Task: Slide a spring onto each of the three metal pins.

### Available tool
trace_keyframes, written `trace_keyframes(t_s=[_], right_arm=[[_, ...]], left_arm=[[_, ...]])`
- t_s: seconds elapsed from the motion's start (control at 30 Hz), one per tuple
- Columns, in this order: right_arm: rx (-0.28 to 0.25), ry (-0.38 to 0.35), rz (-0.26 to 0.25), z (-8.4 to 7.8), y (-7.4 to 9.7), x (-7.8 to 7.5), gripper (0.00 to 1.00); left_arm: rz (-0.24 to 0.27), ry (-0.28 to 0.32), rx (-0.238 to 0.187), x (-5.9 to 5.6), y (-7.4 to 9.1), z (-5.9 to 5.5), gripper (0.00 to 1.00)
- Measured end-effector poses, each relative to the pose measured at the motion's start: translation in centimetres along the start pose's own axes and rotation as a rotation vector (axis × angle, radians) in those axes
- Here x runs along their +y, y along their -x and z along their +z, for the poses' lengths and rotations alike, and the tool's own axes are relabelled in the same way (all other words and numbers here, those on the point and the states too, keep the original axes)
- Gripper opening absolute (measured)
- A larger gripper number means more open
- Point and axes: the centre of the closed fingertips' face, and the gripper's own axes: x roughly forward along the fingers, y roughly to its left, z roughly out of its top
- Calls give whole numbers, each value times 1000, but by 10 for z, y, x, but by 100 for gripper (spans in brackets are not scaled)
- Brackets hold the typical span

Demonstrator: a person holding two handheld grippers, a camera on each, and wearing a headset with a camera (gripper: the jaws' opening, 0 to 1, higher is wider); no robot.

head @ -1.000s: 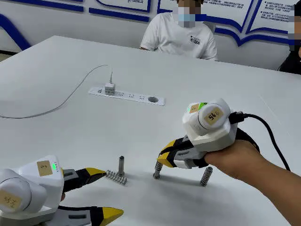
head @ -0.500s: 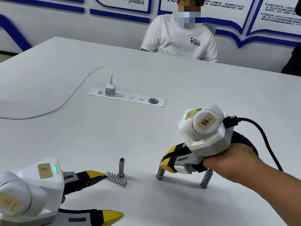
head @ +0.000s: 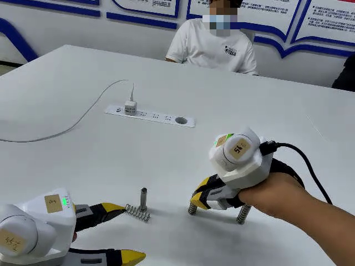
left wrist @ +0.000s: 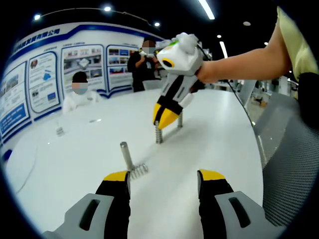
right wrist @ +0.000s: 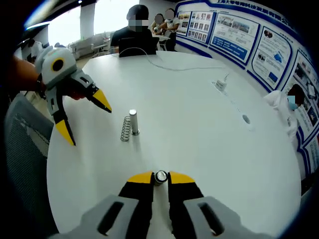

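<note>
The right hand-held gripper (right wrist: 160, 178) pinched the middle spring-wrapped steel pin (right wrist: 160, 176) while the wide-spread left hand-held gripper (left wrist: 164, 175) risked nudging the small loose coil spring (left wrist: 139, 170) away from the bare grey metal pin (left wrist: 126, 154) near the white worktop's (head: 83, 166) front edge.

In the head view, the left gripper (head: 135, 231) is cut off by the bottom edge, with part of its body out of frame. The right gripper (head: 195, 200) covers the top of the middle spring (head: 192, 209). The hand (head: 273, 194) hides the upper end of the right-hand spring (head: 243, 214). In the right gripper view, only the pin top (right wrist: 160, 176) shows between the jaws; whether they clamp it cannot be determined. The wall poster (head: 324, 16) text is too small to read.
</note>
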Motion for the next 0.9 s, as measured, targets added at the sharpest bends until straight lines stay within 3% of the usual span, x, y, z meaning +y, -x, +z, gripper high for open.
trace_keyframes(t_s=[0.23,0.5,0.63,0.77,0.9], right_arm=[[-2,-8,-1,-2,2,2,16],[-60,-1,-37,21,18,1,18],[-91,25,-34,38,21,10,18],[-125,24,1,52,15,25,17],[-122,24,32,53,2,38,17]], left_arm=[[4,0,0,1,0,0,55],[7,0,1,2,1,0,55],[6,-1,0,2,0,0,55],[7,-1,-1,2,1,0,55],[9,1,0,3,2,0,55]])
